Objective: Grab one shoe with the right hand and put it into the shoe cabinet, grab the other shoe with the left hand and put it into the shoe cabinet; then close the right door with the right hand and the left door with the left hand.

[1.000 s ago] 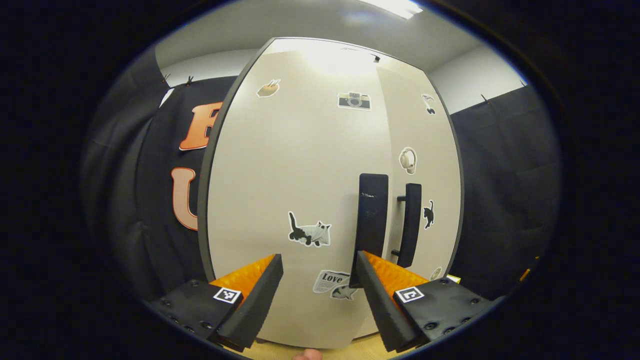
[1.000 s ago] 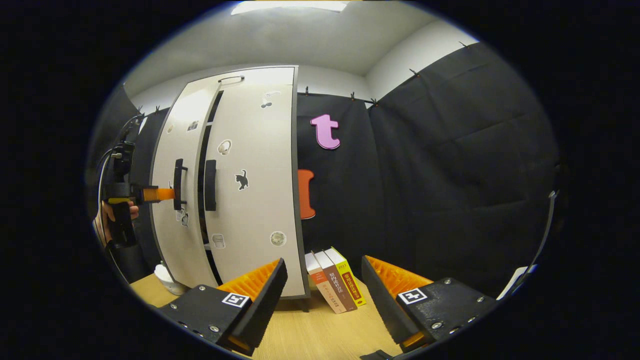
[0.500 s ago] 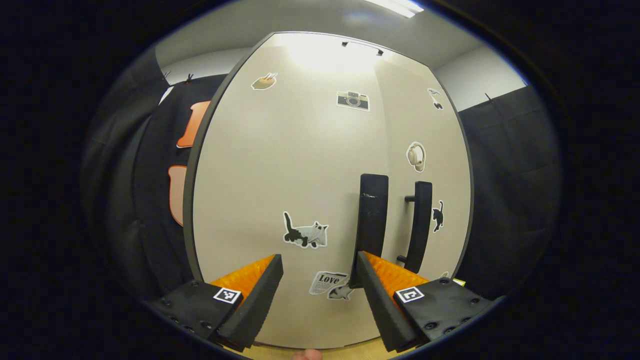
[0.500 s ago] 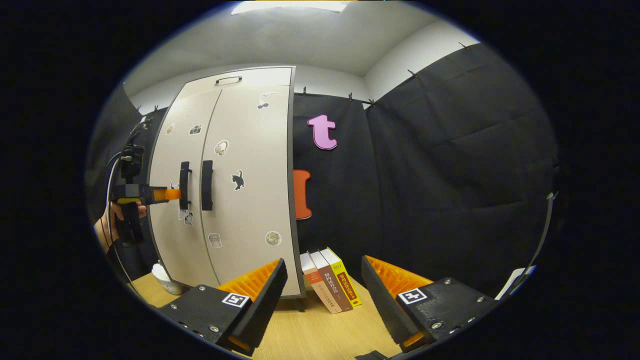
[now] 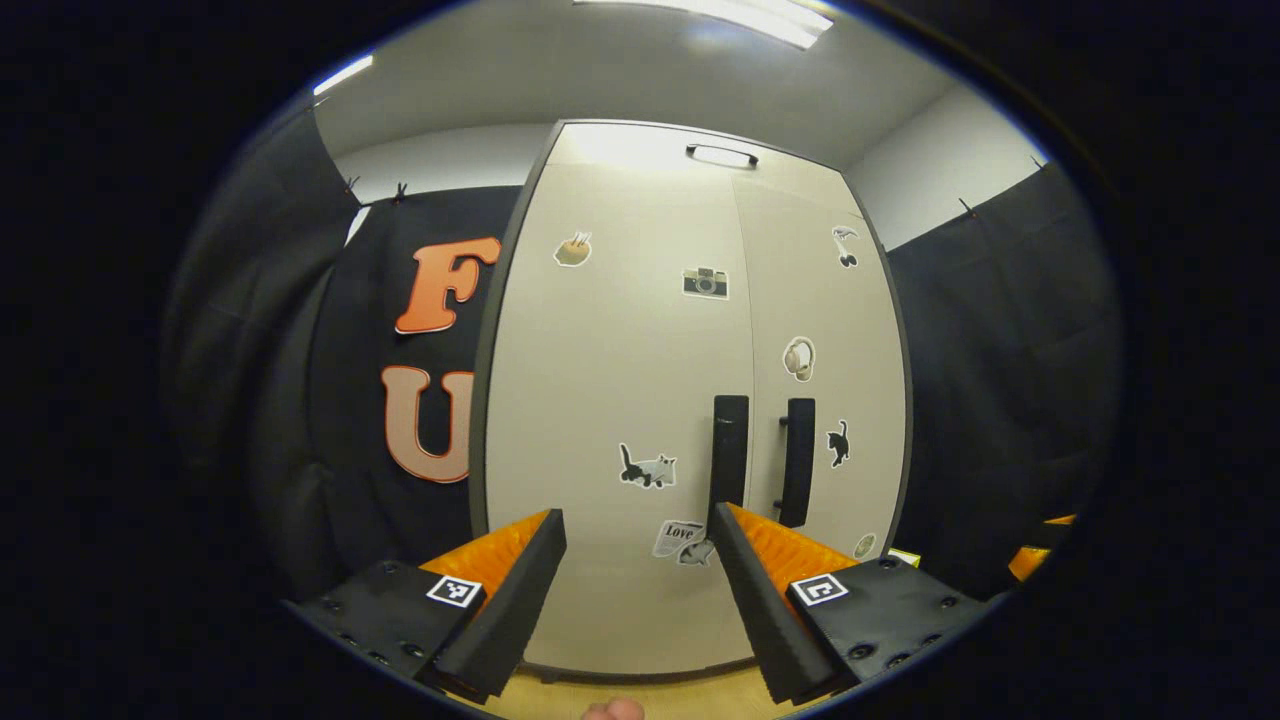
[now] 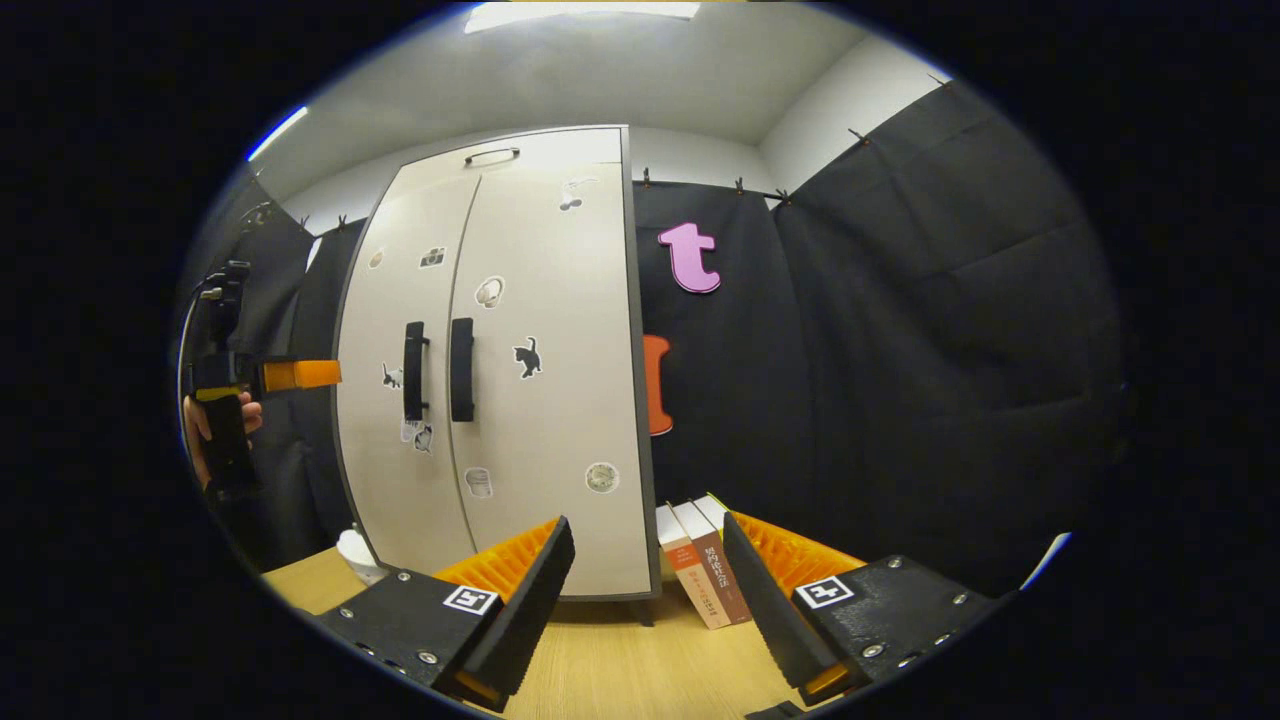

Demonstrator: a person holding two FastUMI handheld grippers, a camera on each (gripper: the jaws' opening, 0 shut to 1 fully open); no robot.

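The pale shoe cabinet (image 5: 620, 400) stands upright with sticker-covered doors, and both doors sit flush and shut. Its two dark vertical handles (image 5: 730, 450) (image 5: 797, 462) meet at the middle seam. My left gripper (image 5: 637, 515) is open and empty, a short way back from the left door and facing its handle. In the right gripper view the same cabinet (image 6: 540, 420) is at centre left, with the left gripper (image 6: 300, 375) held by a hand (image 6: 215, 425) off its left side, apart from the door. My right gripper (image 6: 648, 522) is open and empty above the wooden table (image 6: 620, 670).
Several books (image 6: 700, 570) lean against the cabinet's right side on the table. A small white object (image 6: 355, 550) sits by the cabinet's left foot. Black cloth walls close in behind and to both sides.
The left door has swung fully shut against the right one. My left gripper has drawn back from the handle, so the cabinet looks smaller. The right gripper stays open and has turned slightly.
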